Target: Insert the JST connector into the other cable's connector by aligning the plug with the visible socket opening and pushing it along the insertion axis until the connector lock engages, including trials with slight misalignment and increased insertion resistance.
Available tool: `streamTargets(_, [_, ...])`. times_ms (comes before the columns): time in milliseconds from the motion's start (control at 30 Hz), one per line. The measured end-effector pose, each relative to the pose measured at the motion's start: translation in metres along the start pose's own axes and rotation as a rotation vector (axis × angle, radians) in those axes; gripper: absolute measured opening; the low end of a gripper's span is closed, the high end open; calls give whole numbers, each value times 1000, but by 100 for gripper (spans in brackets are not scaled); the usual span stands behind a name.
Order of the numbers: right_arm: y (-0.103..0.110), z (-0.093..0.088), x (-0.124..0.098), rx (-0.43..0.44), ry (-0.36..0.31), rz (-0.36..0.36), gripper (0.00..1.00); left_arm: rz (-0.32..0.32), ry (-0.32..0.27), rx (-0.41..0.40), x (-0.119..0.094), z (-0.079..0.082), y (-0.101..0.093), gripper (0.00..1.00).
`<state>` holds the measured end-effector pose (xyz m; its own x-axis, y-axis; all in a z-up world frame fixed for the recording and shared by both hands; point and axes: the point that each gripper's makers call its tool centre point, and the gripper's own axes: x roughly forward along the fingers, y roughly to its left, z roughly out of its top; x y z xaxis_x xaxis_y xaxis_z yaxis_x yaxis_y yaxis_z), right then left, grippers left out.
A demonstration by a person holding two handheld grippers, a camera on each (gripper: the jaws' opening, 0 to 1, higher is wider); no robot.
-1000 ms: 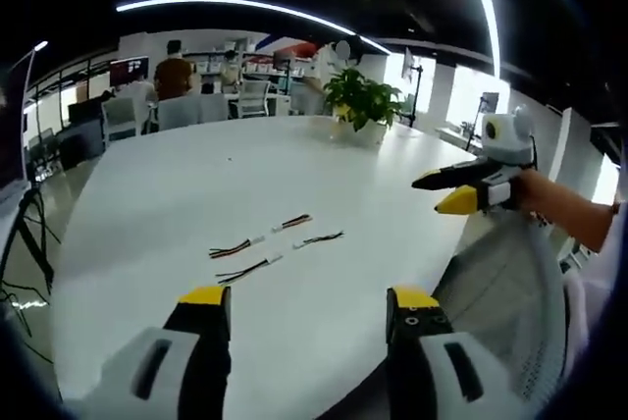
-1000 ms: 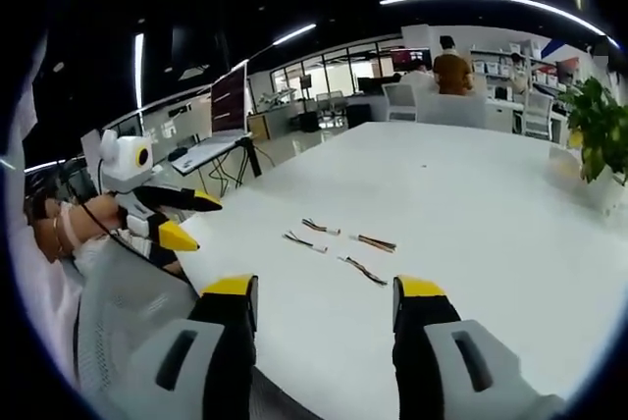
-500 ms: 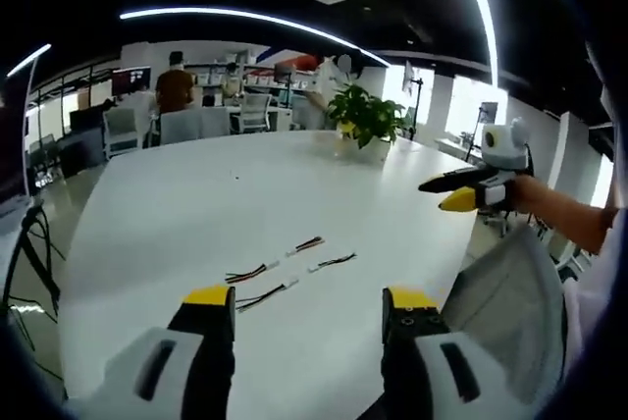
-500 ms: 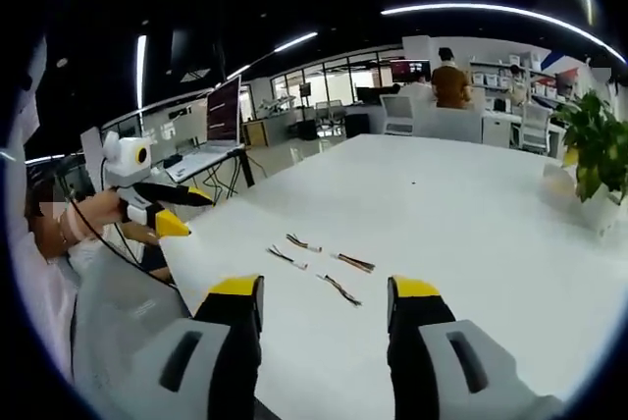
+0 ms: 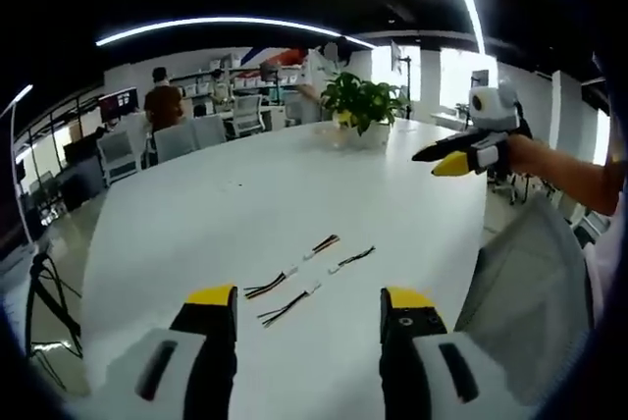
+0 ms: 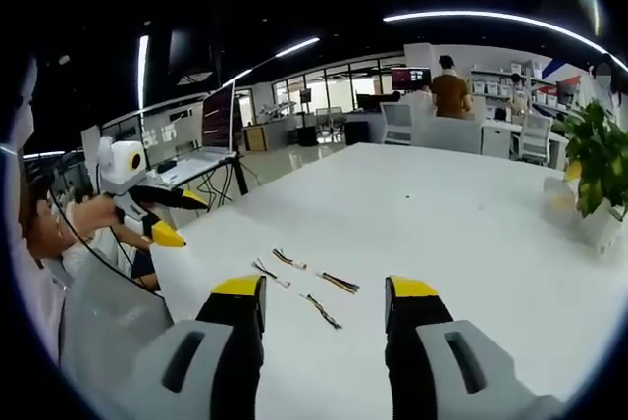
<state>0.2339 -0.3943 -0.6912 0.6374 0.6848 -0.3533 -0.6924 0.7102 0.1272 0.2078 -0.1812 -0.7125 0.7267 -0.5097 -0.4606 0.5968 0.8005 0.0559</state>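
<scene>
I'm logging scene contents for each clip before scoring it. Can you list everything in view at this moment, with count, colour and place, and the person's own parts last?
Cable pieces with connectors: four, multicoloured wires with white ends, lying loose near the table's near edge, ahead of both grippers.
Table: one, white, large, rounded.
Potted plant: one, green, white pot, far side of the table.
Office chairs: several, pale, past the table's far end.
People: a few, standing far behind the table.
Monitor: one, dark, on a stand beside the table.
Left gripper: yellow-tipped, open, empty, above the table edge.
Right gripper: yellow-tipped, open, empty, above the table edge.
Person's forearm: holding the right gripper.
</scene>
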Motion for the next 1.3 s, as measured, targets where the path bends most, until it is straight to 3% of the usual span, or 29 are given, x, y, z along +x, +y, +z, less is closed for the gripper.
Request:
streamTargets(600, [-9, 19, 20, -37, -11, 49, 44, -21, -44, -1, 20, 18, 15, 54])
streamTargets(1300, [-12, 21, 50, -65, -4, 99, 42, -44, -37, 2, 39, 14, 20, 51])
